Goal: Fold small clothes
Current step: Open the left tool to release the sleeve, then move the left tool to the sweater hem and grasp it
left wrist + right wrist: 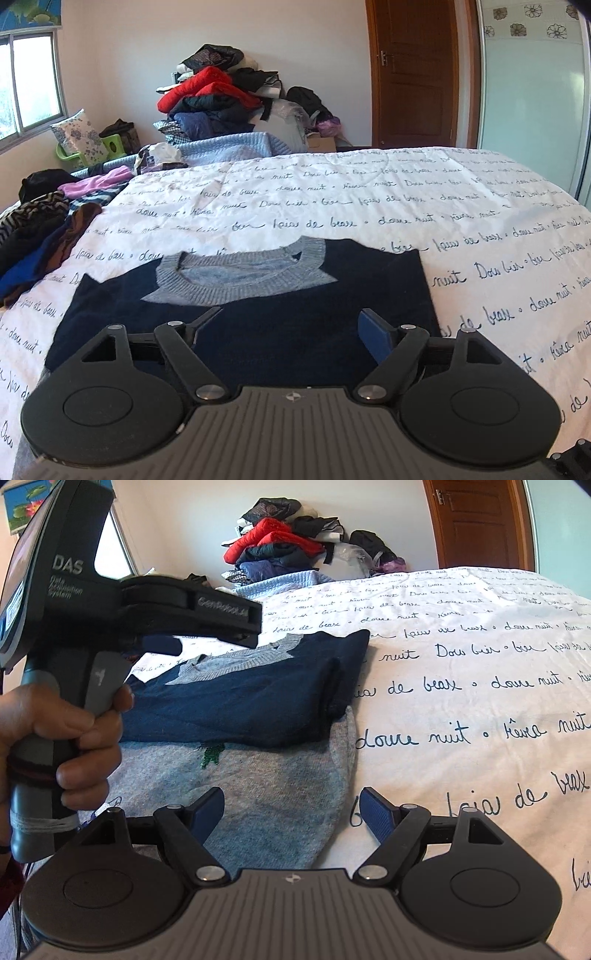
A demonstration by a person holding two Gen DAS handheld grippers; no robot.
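- A small sweater point(258, 314) lies flat on a bed, on a white bedspread point(424, 206) printed with rows of dark handwritten script.
- The sweater is the landmark: navy blue with a grey ribbed collar point(240, 271) at its far end; both sides are folded in over its body.
- In the right wrist view the sweater's point(236, 698) lower part is light grey point(236, 790) with a small green motif point(211, 755), and lies nearest that camera; the folded navy part lies on top of it.
- The left gripper point(290, 326) hovers over the near half of the sweater, its two fingers spread wide with nothing between them.
- The right gripper point(291, 808) sits at the sweater's near right corner, fingers also spread wide and holding nothing; whether its left finger point(208, 814) touches the grey cloth is hard to tell.
- A bare hand point(62, 738) grips the left gripper's handle, above the sweater's left side.
- Left of the sweater, at the bed's edge, lies a heap of loose clothes point(44, 229) in stripes, pink and blue.
- Beyond the sweater, against the far wall, rises a tall pile of garments point(218, 96), red and dark ones on top.
- Right of that pile stands a wooden door point(417, 74); a window point(29, 85) is on the far left.
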